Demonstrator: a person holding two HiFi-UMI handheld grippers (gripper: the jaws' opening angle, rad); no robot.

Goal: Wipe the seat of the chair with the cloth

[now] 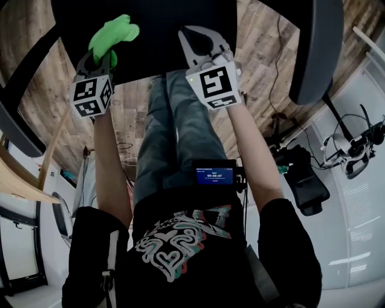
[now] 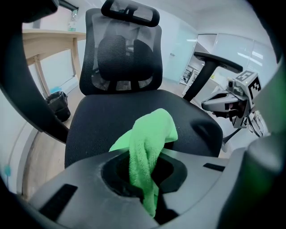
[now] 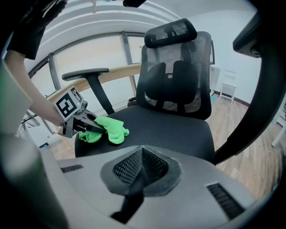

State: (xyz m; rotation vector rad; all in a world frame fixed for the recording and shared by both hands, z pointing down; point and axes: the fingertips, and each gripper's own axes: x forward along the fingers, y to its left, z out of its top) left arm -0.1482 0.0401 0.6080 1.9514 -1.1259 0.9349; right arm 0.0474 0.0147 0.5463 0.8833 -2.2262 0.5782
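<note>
A black office chair's seat [image 1: 156, 36] [image 2: 111, 120] [image 3: 178, 129] lies in front of me. My left gripper [image 1: 108, 45] [image 2: 145, 179] [image 3: 91, 127] is shut on a green cloth [image 1: 114, 33] [image 2: 149, 138] [image 3: 107, 129], which rests on the seat's front left part. My right gripper [image 1: 198, 39] [image 3: 140, 176] [image 2: 210, 105] is shut with nothing in it and hangs over the seat's front right edge.
The mesh backrest [image 2: 120, 58] [image 3: 178, 76] and headrest [image 2: 132, 13] rise behind the seat. Armrests [image 1: 316, 54] [image 2: 219, 62] [image 3: 87, 74] flank it. A wooden desk [image 2: 49, 40] stands to the left, with a black bin [image 2: 58, 105] under it. Another chair [image 1: 307, 186] stands on the wood floor.
</note>
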